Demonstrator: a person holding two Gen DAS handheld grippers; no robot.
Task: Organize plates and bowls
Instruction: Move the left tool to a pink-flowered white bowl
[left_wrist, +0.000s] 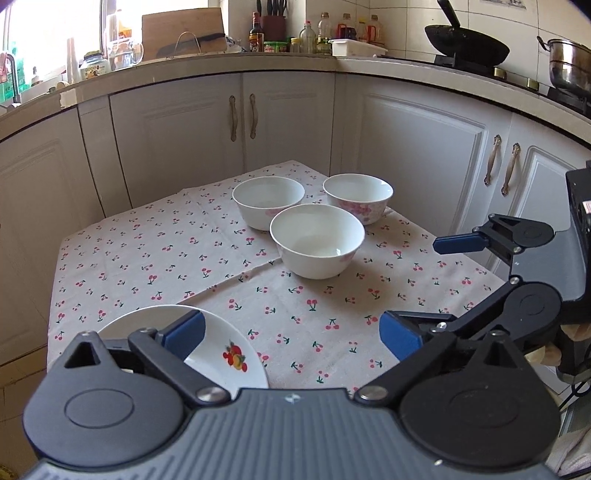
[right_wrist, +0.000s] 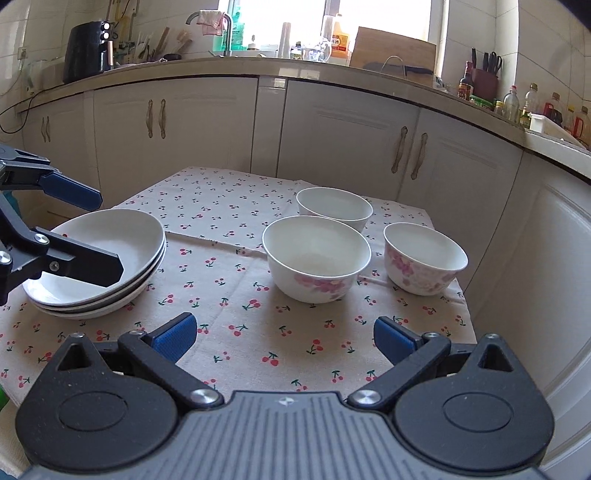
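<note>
Three white bowls with pink flowers stand apart on the cherry-print cloth: a near bowl (left_wrist: 317, 245) (right_wrist: 316, 257), a far left bowl (left_wrist: 268, 201) (right_wrist: 334, 206) and a right bowl (left_wrist: 357, 197) (right_wrist: 424, 257). A stack of three white plates (right_wrist: 99, 264) sits at the table's left; its top plate with a fruit print (left_wrist: 221, 350) shows under my left gripper. My left gripper (left_wrist: 291, 334) is open and empty above the plates; it also shows in the right wrist view (right_wrist: 98, 232). My right gripper (right_wrist: 282, 334) is open and empty before the near bowl; it also shows in the left wrist view (left_wrist: 424, 284).
The small table (left_wrist: 110, 258) stands in a kitchen corner, with white cabinets (left_wrist: 177, 140) close behind it and on the right. The counter above holds bottles (left_wrist: 325, 35), a wok (left_wrist: 465, 42), a pot (left_wrist: 570, 68) and a cutting board (right_wrist: 391, 48).
</note>
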